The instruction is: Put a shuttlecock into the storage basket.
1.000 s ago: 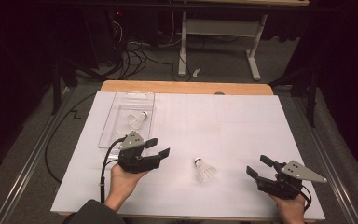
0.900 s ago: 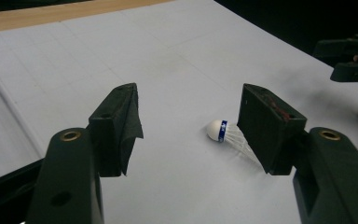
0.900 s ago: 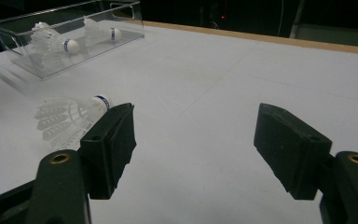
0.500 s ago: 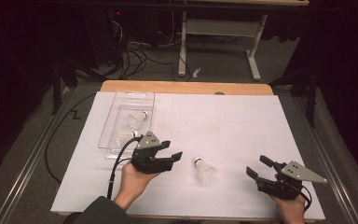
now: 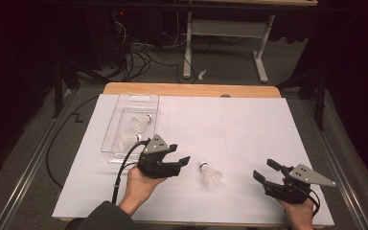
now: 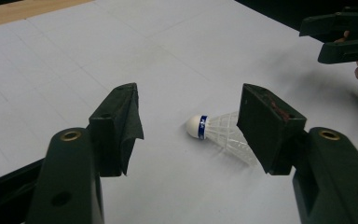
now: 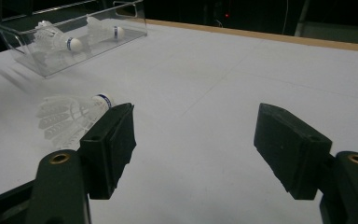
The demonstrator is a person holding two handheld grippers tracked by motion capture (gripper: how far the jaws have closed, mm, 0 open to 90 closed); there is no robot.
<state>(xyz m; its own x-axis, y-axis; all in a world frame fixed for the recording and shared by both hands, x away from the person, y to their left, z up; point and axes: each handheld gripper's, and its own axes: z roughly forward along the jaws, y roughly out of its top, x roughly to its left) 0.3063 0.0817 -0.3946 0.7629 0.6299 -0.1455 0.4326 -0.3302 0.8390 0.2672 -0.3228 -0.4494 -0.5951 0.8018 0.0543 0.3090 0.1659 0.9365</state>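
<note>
My left tool point(image 5: 173, 159) hangs just above the white sheet covering the tabletop point(image 5: 249, 124), jaws spread wide and gripping nothing. They point at the loose shuttlecock point(image 5: 210, 175), which lies on its side on the sheet, near the tool's tips but not touching them. In the left gripper view the shuttlecock point(image 6: 216, 130) sits between my two jaws and a little beyond them, its white cork with a blue band turned toward the left jaw and its feather skirt running behind the right jaw.

My right tool point(image 5: 270, 172) waits near the front edge, well apart from the shuttlecock, its jaws also released and empty. From the right gripper view the shuttlecock point(image 7: 70, 116) lies just past my left jaw.

A clear plastic bin point(image 5: 120, 136) stands at the sheet's left side, holding two more shuttlecocks point(image 5: 139, 123).
</note>
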